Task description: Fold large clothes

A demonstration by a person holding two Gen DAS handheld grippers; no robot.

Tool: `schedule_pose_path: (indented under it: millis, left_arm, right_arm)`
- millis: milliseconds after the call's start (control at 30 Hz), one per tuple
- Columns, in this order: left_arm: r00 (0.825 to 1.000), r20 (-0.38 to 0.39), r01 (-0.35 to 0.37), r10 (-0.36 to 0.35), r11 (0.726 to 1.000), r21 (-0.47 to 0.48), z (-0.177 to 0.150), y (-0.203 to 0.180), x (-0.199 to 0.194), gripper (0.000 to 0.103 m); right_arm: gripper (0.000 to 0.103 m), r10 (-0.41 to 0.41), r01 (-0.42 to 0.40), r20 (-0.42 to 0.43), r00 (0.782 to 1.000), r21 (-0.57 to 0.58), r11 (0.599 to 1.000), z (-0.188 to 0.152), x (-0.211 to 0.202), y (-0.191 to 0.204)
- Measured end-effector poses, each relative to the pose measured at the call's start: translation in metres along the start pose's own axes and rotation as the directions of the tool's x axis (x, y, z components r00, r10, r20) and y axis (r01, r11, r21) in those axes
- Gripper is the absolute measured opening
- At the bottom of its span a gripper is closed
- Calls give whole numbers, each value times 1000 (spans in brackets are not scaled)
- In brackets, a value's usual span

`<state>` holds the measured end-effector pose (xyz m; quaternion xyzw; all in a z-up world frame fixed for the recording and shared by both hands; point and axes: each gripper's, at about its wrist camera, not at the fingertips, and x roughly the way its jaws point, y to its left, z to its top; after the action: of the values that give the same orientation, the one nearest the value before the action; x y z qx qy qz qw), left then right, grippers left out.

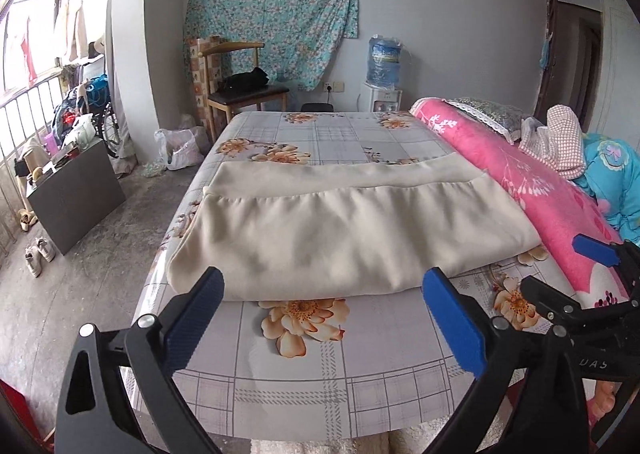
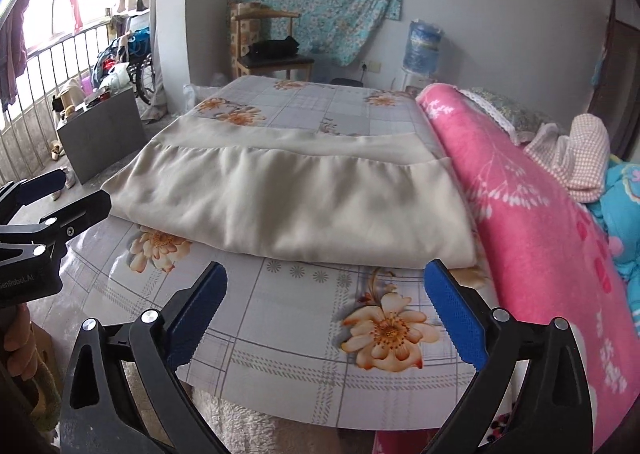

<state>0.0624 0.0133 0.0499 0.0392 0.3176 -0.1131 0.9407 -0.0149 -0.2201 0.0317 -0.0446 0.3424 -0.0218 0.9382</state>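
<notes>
A large cream garment (image 1: 352, 230) lies folded across the bed (image 1: 304, 370), its upper layer set back from the far hem. In the right wrist view the cream garment (image 2: 296, 198) spans the bed (image 2: 296, 338) up to the pink quilt. My left gripper (image 1: 324, 278) stands open just short of the fold's near edge, nothing between its blue pads. My right gripper (image 2: 324, 274) is open too, near the garment's right front corner, empty. In the left wrist view the right gripper (image 1: 560, 270) shows at the right edge; the left gripper (image 2: 76, 190) shows at the left of the right wrist view.
A rolled pink quilt (image 1: 520, 182) runs along the bed's right side, with a checked cloth (image 1: 560, 142) and a blue padded jacket (image 1: 616, 174) beyond it. Left of the bed are a grey cabinet (image 1: 80, 194), shoes (image 1: 38, 254) and a white bag (image 1: 176, 150). A chair (image 1: 244, 94) stands behind.
</notes>
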Motion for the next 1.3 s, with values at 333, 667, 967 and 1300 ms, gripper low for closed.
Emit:
schedule_pose_path:
  millis: [333, 667, 967, 1300]
  left_arm:
    - [992, -7, -122, 123, 991, 60, -4, -9, -4, 98]
    - [981, -156, -119, 113, 993, -25, -14, -15, 20, 98]
    - [967, -237, -99, 89, 995, -31, -25, -28, 38, 98]
    - [965, -247, -99, 88, 995, -31, -25, -28, 42, 98]
  right_arm:
    - [95, -135, 133, 81, 988, 30, 991, -4, -17, -1]
    - [95, -109, 111, -38, 993, 58, 992, -7, 8, 2]
    - [95, -97, 104, -91, 991, 72, 992, -13, 20, -3]
    - [95, -72, 81, -113, 991, 80, 993, -15, 25, -2]
